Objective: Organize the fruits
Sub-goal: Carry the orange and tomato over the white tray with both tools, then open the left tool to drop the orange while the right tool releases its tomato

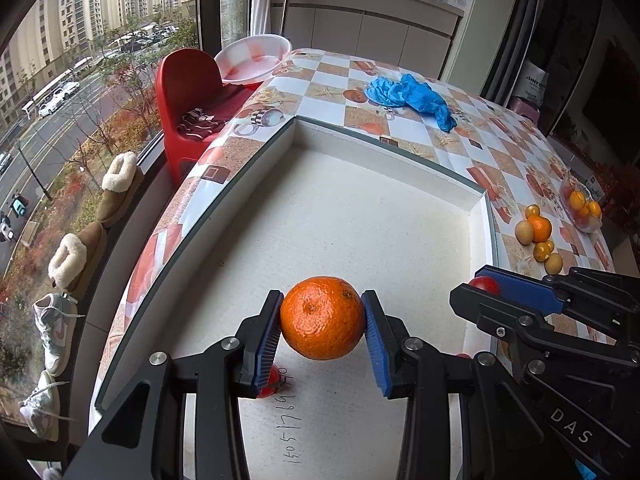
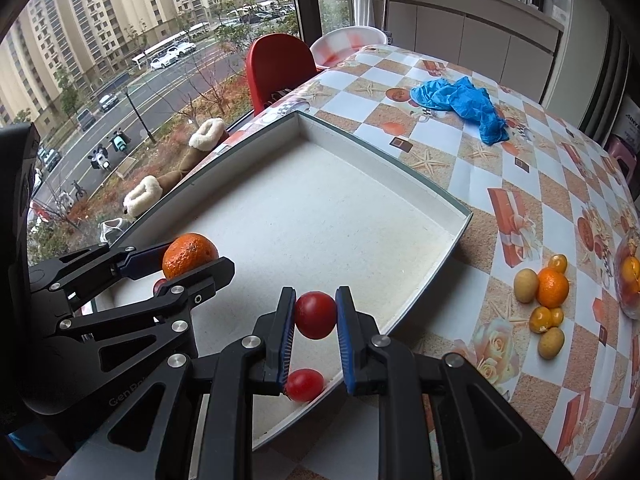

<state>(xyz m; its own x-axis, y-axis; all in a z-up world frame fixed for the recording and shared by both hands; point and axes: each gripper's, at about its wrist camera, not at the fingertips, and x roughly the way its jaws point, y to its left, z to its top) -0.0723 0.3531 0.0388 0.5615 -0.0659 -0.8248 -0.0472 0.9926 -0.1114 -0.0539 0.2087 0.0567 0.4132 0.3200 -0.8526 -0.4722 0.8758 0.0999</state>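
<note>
My left gripper (image 1: 323, 320) is shut on an orange mandarin (image 1: 322, 317), held above the near end of a shallow white tray (image 1: 384, 208). The same mandarin (image 2: 189, 255) shows at the left in the right wrist view, between the left gripper's fingers. My right gripper (image 2: 315, 314) is shut on a small red tomato (image 2: 315, 315) over the tray's near right corner. Another red tomato (image 2: 304, 384) lies on the tray floor below it. A further red tomato (image 1: 269, 385) lies half hidden under the left finger.
Loose on the patterned tablecloth right of the tray sits a cluster of mandarins, kumquats and pale round fruits (image 2: 546, 300). A clear bag of fruit (image 1: 582, 208) lies further right. Blue crumpled gloves (image 1: 412, 98) lie beyond the tray. A red chair (image 1: 188, 96) stands by the window.
</note>
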